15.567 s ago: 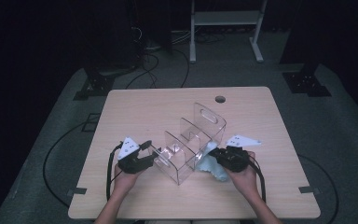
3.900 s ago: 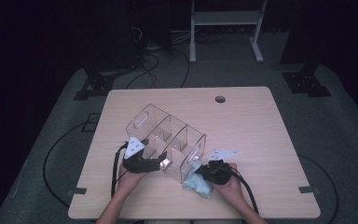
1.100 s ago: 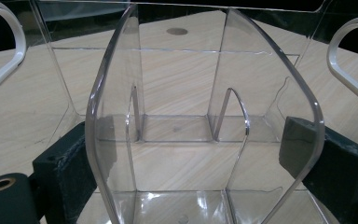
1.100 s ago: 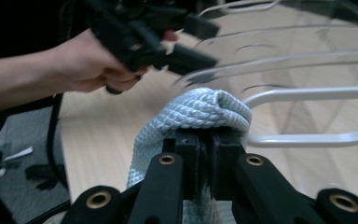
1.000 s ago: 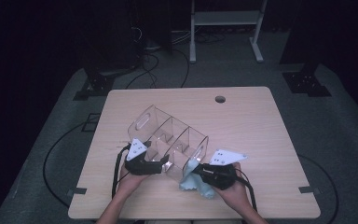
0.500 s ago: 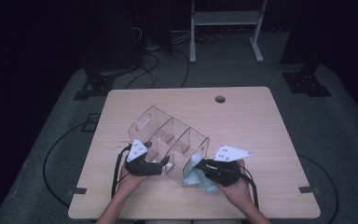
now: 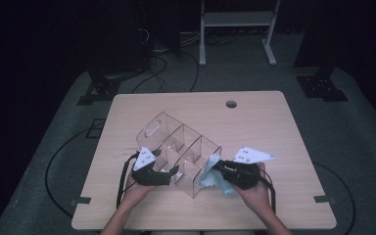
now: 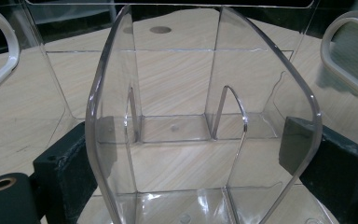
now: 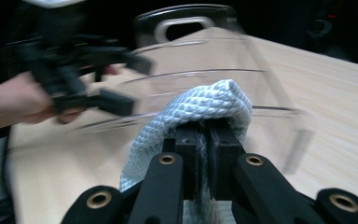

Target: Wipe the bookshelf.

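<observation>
A clear plastic organizer (image 7: 176, 142) with several compartments and a handle slot stands slantwise on the wooden table (image 7: 274, 122). My left gripper (image 7: 171, 172) is at its near left end. In the left gripper view, the left gripper (image 8: 193, 158) has both jaws pressed against the sides of the organizer's (image 8: 177, 93) curved end wall. My right gripper (image 7: 215, 168) is shut on a light blue cloth (image 7: 210, 178) that touches the organizer's right end. In the right gripper view, the cloth (image 9: 200, 109) bulges over the shut right gripper (image 9: 208, 135), with the blurred organizer (image 9: 205, 60) behind it.
A round cable hole (image 7: 231, 104) lies near the table's far edge. Beyond the table stand a white-legged frame (image 7: 235, 19) and black stand bases (image 7: 323, 85), with cables on the grey floor. The other hand (image 9: 14, 100) and its gripper (image 9: 98, 98) appear at the left.
My right gripper has shifted a little to the right and risen with the cloth, which now rides higher against the organizer's end. The left gripper and organizer have stayed put.
</observation>
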The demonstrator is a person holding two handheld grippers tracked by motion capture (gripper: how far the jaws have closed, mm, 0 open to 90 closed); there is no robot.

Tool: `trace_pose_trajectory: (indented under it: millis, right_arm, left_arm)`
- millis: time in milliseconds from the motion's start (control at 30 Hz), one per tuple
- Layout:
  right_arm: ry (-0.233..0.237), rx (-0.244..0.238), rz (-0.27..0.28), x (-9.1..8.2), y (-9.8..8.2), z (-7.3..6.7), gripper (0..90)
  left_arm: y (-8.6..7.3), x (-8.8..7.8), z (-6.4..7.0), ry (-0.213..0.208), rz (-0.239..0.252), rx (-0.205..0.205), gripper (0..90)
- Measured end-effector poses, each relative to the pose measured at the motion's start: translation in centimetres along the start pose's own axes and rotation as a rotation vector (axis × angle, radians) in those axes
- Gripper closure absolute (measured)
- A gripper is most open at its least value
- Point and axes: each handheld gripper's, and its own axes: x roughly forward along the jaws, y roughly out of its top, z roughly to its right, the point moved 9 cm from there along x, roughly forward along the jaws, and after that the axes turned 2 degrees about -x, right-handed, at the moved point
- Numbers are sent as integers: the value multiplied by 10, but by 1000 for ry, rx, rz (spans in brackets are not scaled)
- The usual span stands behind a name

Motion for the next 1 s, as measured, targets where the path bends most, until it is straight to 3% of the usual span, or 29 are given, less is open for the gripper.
trace_pose_trajectory:
  millis: [67,133,200,267,367,400,467,500,633,667,767,833,1000]
  right_arm:
    - [-28,21,7,0,0,15,838]
    - [-32,22,6,0,-1,17,840]
    - [-17,10,2,0,-1,8,840]
    - [50,-8,-1,1,-2,-12,839]
    - [52,-55,-11,2,-4,-22,838]
    - [52,-49,-13,2,-4,-19,838]
    - [4,-28,-10,2,-5,-3,838]
    - [-27,-6,-10,2,-6,10,838]
    - [-70,68,-18,3,-11,39,838]
    - [-66,82,-17,3,-12,40,839]
    - [-57,49,-27,3,-15,31,839]
    - [-58,46,-28,3,-15,32,838]
    - [-101,93,-54,11,-31,54,836]
  left_arm:
    - [0,1,0,1,1,-1,68]
    - [0,1,1,5,0,-2,63]
    - [0,1,0,4,-1,-5,61]
    - [0,1,0,0,0,-8,61]
    - [0,0,0,-5,-2,-3,67]
    - [-1,0,0,-6,-3,-3,67]
    - [-1,0,0,-10,-2,0,68]
    - [0,0,1,-10,-2,2,68]
    - [0,1,2,-12,-3,5,66]
    - [0,1,3,-11,-3,3,64]
    - [0,1,3,-11,-3,3,63]
    - [0,1,3,-12,-3,5,65]
    - [0,1,3,-11,-3,5,64]
